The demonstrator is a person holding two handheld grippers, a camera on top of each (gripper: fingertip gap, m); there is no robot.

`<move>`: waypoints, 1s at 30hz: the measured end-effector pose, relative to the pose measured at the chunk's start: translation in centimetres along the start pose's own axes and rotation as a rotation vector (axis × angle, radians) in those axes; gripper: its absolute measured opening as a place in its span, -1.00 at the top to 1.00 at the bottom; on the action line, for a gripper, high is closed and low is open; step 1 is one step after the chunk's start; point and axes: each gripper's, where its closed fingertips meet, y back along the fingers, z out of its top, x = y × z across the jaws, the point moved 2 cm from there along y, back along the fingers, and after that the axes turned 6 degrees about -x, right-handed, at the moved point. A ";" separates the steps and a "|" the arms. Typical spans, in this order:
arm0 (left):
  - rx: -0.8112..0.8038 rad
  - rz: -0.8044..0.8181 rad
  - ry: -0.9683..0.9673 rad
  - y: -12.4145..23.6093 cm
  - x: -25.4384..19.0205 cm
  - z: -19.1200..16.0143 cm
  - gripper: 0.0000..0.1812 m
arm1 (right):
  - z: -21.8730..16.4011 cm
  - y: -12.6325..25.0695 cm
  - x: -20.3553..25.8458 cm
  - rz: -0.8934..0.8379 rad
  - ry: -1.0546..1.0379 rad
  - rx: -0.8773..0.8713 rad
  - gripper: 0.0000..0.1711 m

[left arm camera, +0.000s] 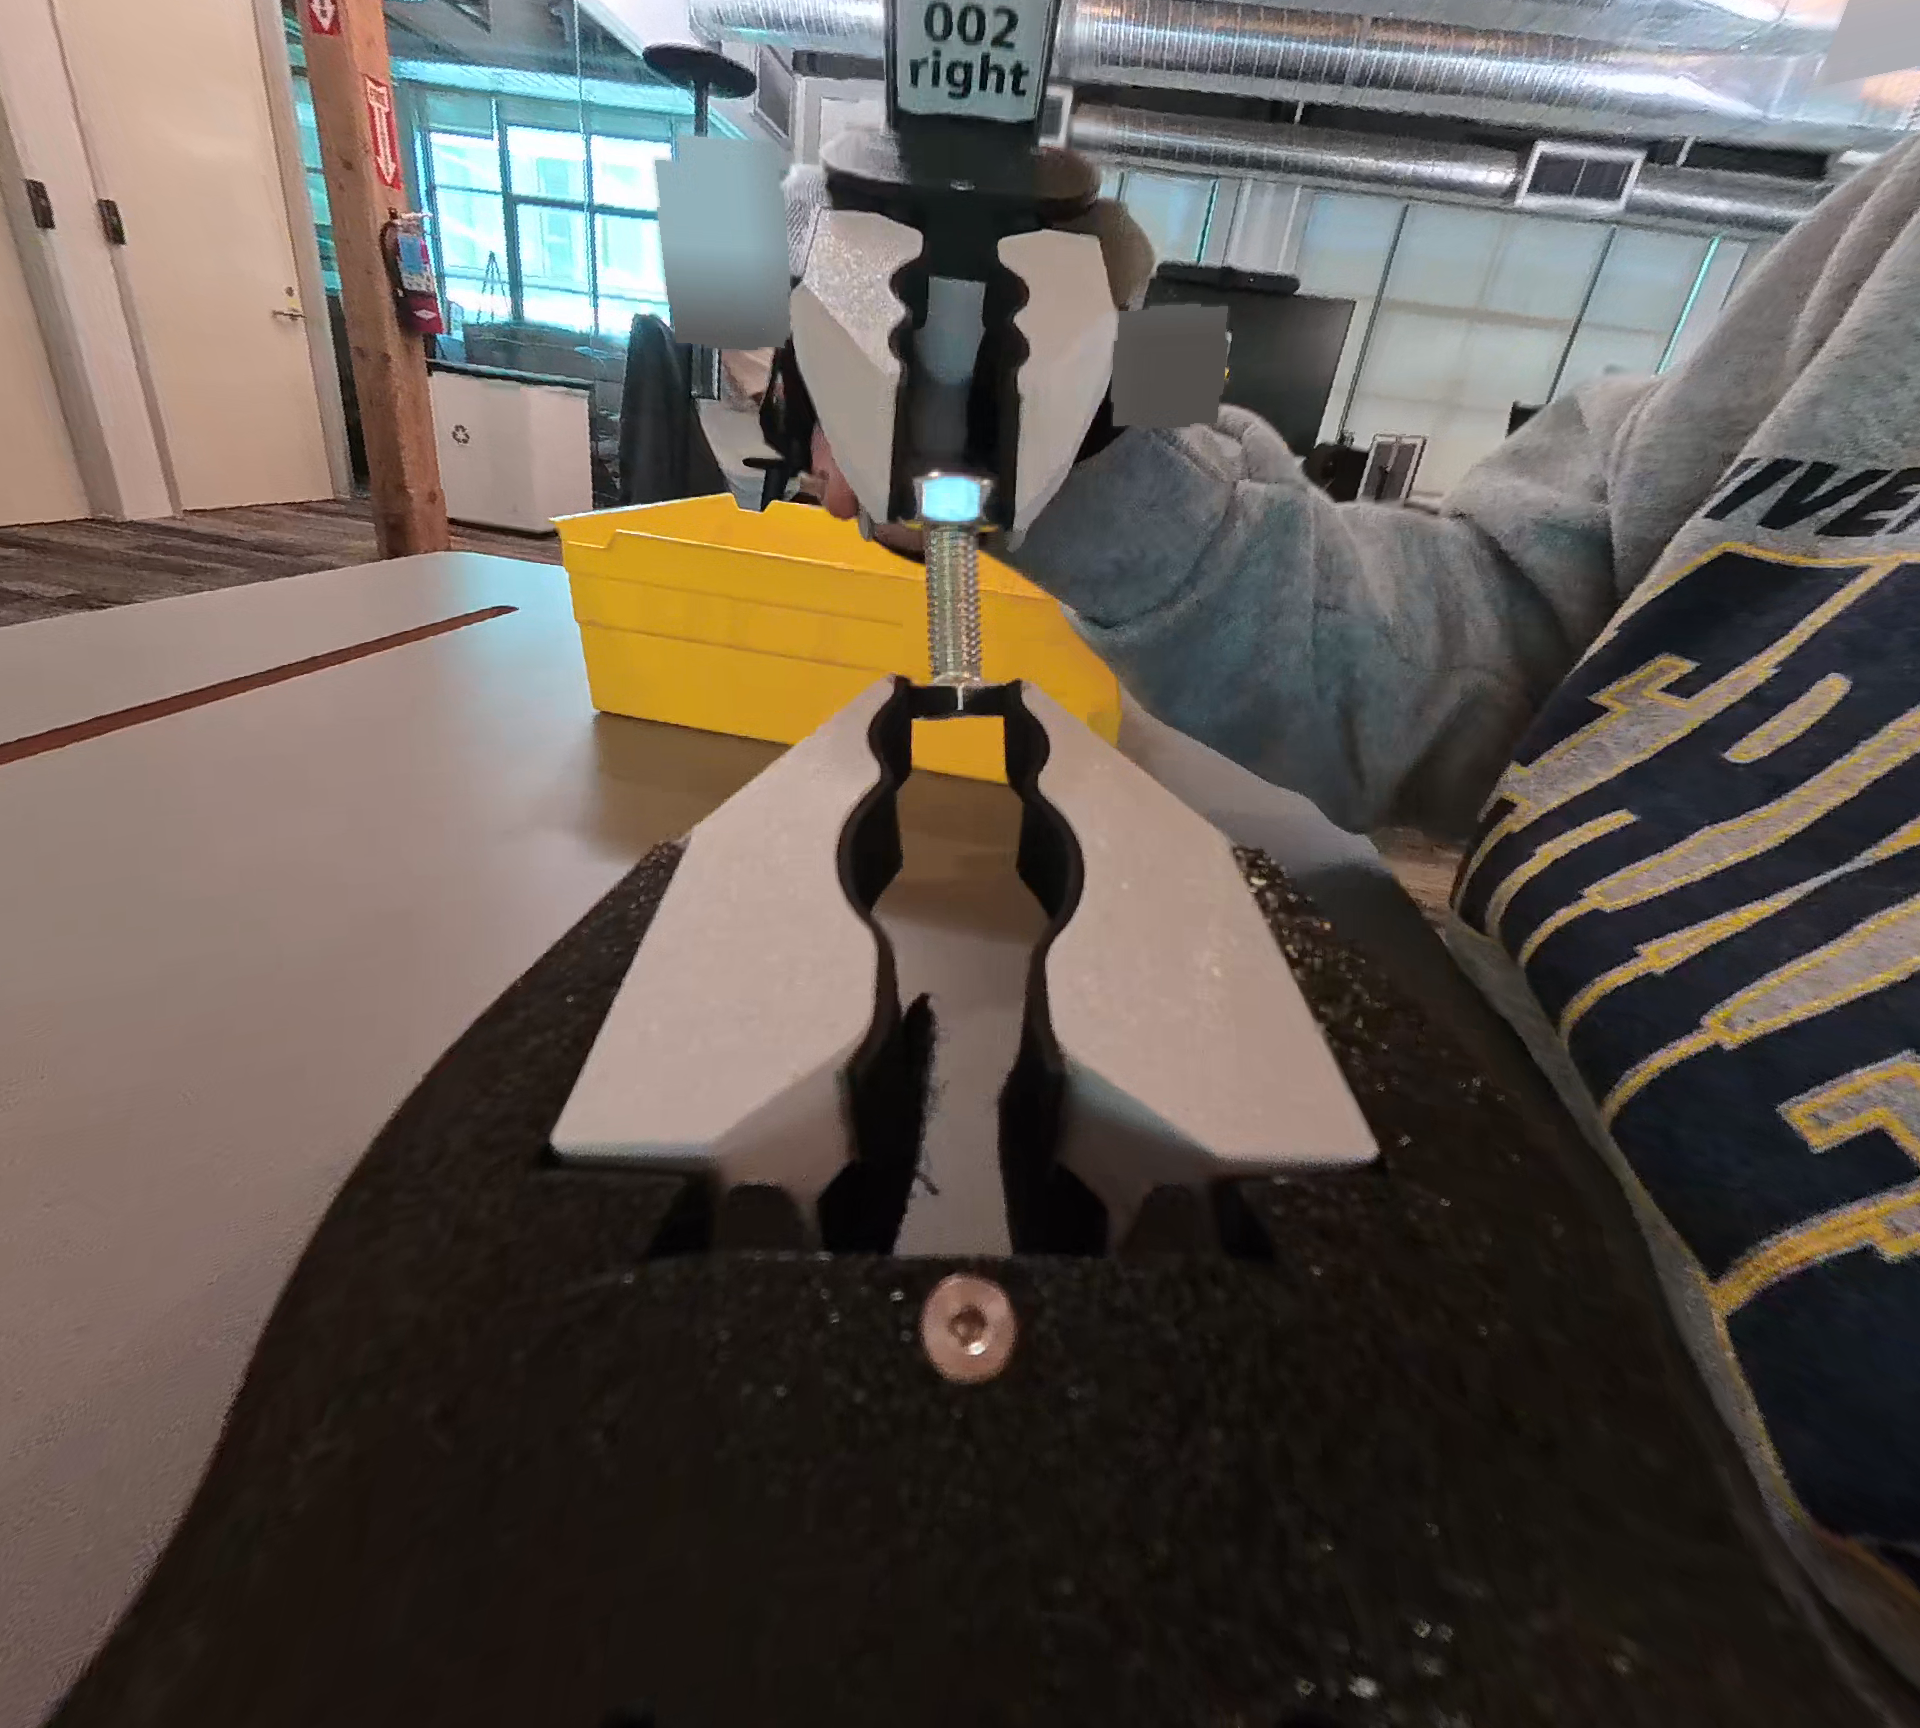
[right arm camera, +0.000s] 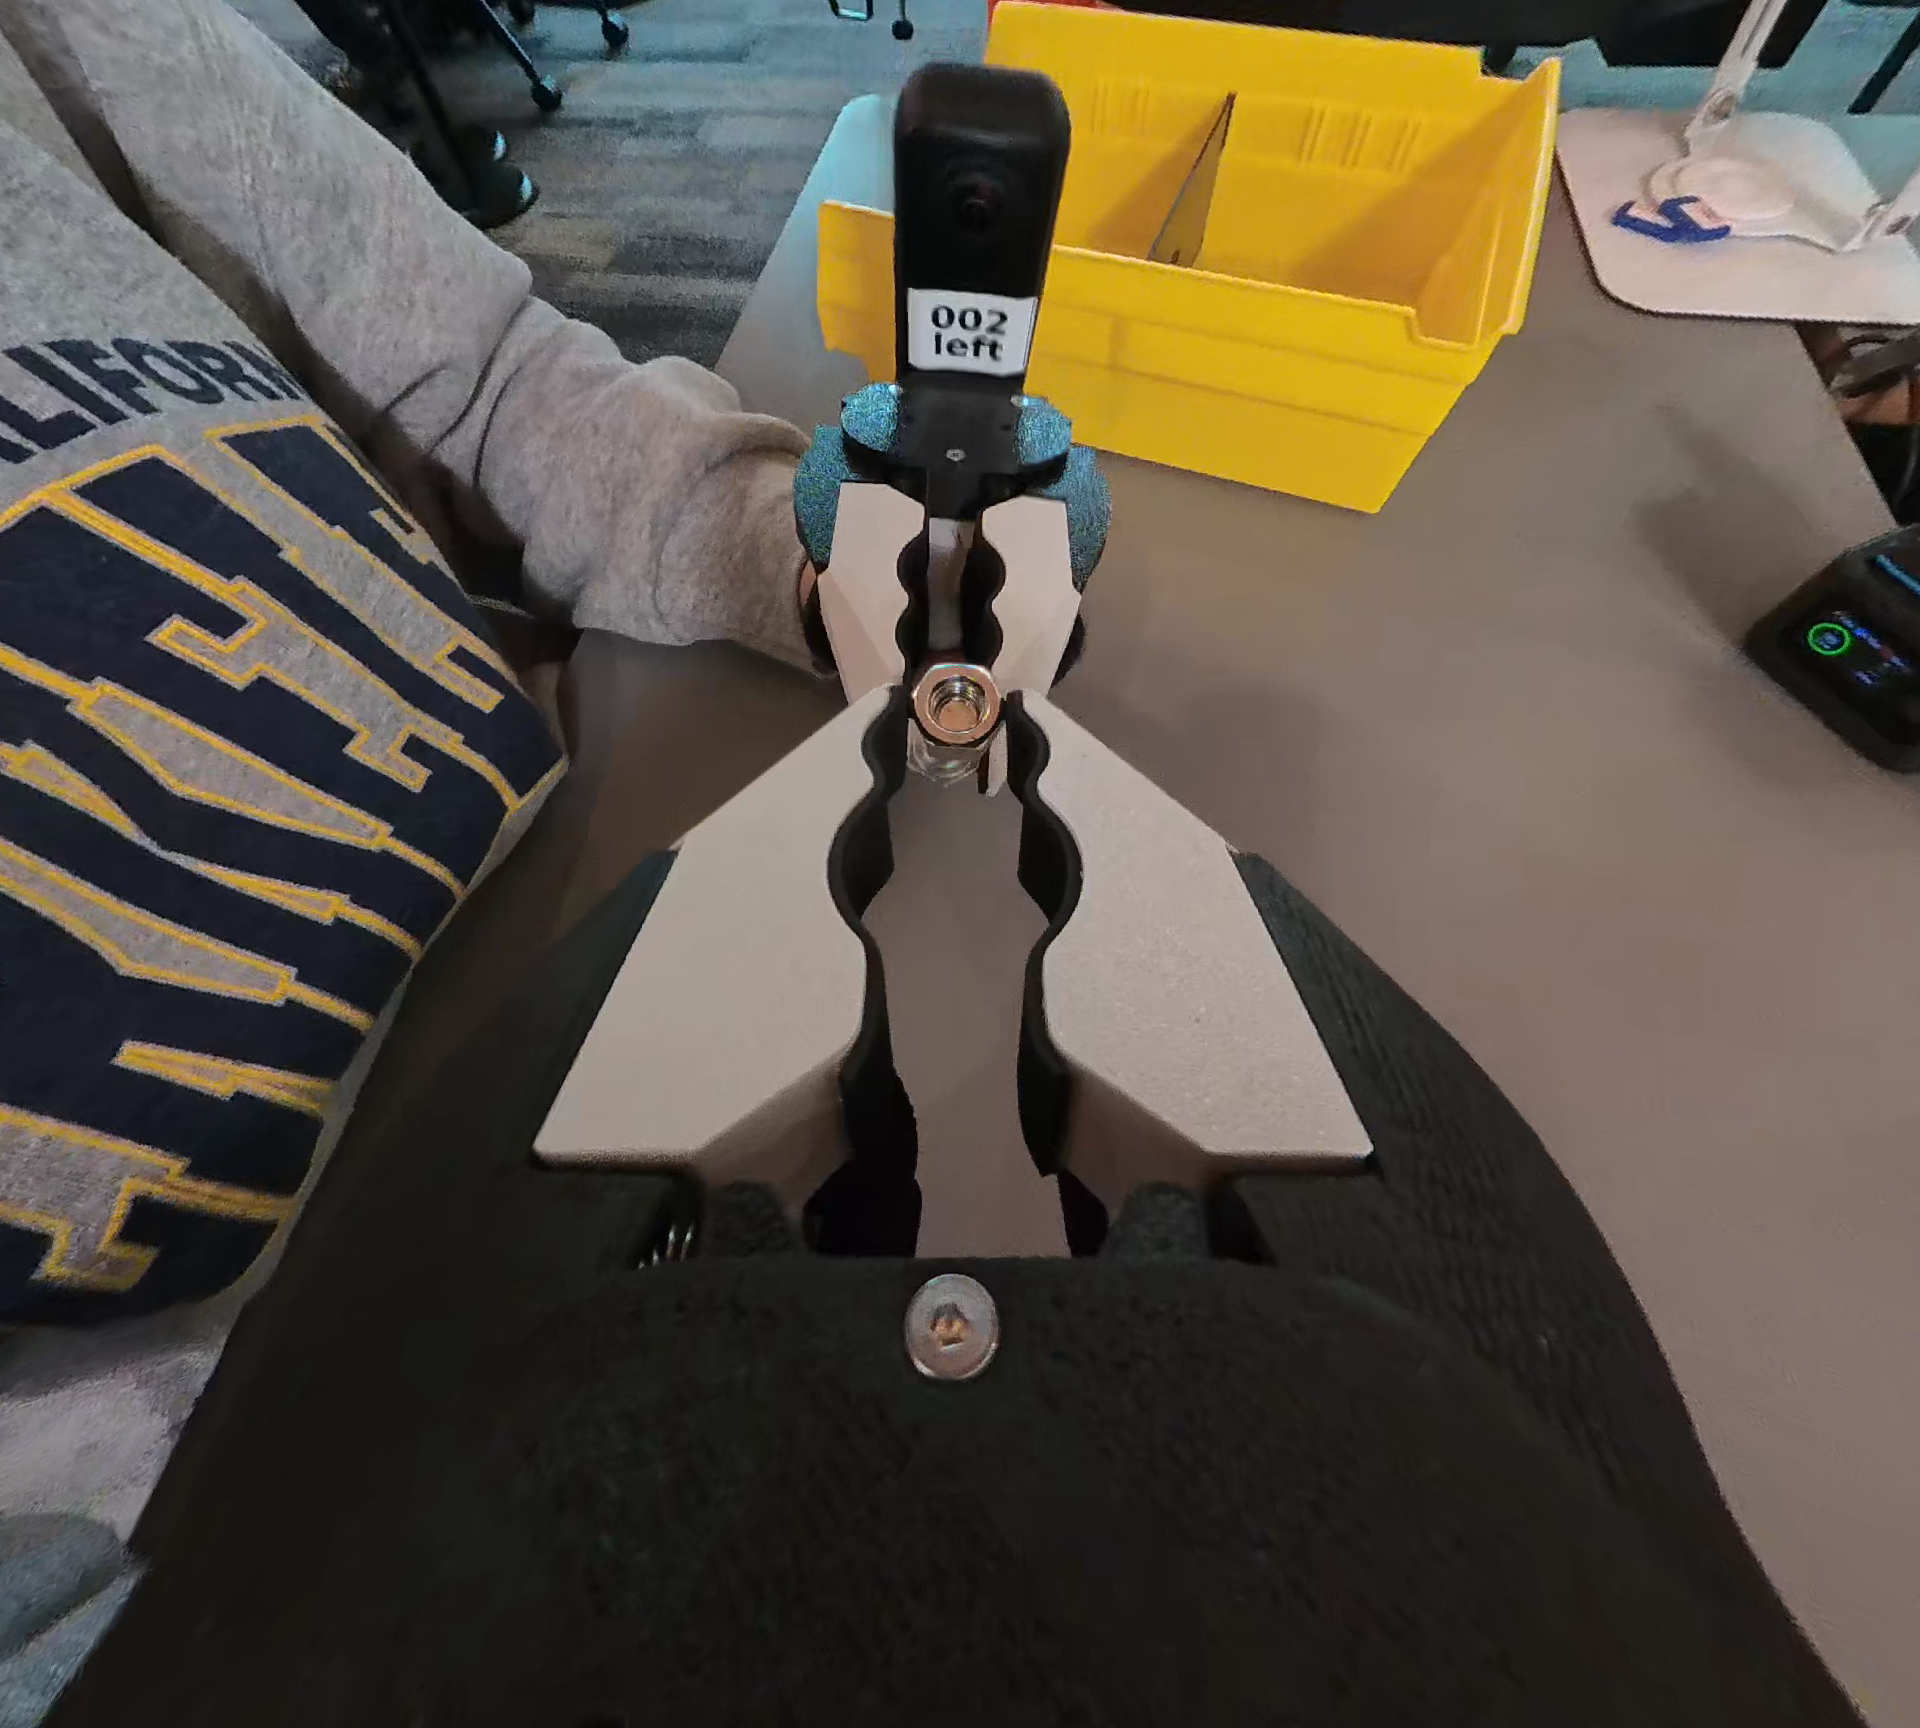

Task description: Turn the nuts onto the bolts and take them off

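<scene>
In the left wrist view my left gripper (left arm camera: 956, 702) is shut on the lower end of a silver bolt (left arm camera: 953, 613), whose threaded shaft points up and away over the table. A hex nut (left arm camera: 953, 502) sits at the bolt's far end. My right gripper (left arm camera: 951, 525) comes from the opposite side and is shut on it. In the right wrist view the right gripper (right arm camera: 954, 722) grips the nut (right arm camera: 956, 704) at its fingertips, with the bolt's end showing in the nut's hole. The left gripper (right arm camera: 951, 655) faces it just behind.
A yellow bin (right arm camera: 1299, 348) with a divider stands on the grey table (right arm camera: 1403, 743) just beyond the grippers; it also shows in the left wrist view (left arm camera: 727, 650). A small black device with a lit screen (right arm camera: 1849, 650) and a white mat (right arm camera: 1756, 265) lie to the right. A person's grey sleeve (left arm camera: 1299, 598) is close. Both grippers' tips are close together, under 4 cm apart.
</scene>
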 end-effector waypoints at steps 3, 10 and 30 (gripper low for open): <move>-0.041 -0.053 0.047 0.0 -0.6 0.4 0.83 | 0.4 0.0 0.5 0.029 -0.023 -0.054 0.80; -0.087 -0.178 0.156 -0.4 -2.0 0.8 0.83 | 1.0 0.2 1.4 0.092 -0.089 -0.165 0.80; -0.017 0.372 -0.167 -0.4 2.3 0.6 0.83 | 1.2 -0.7 -2.4 -0.775 -0.148 -0.258 0.80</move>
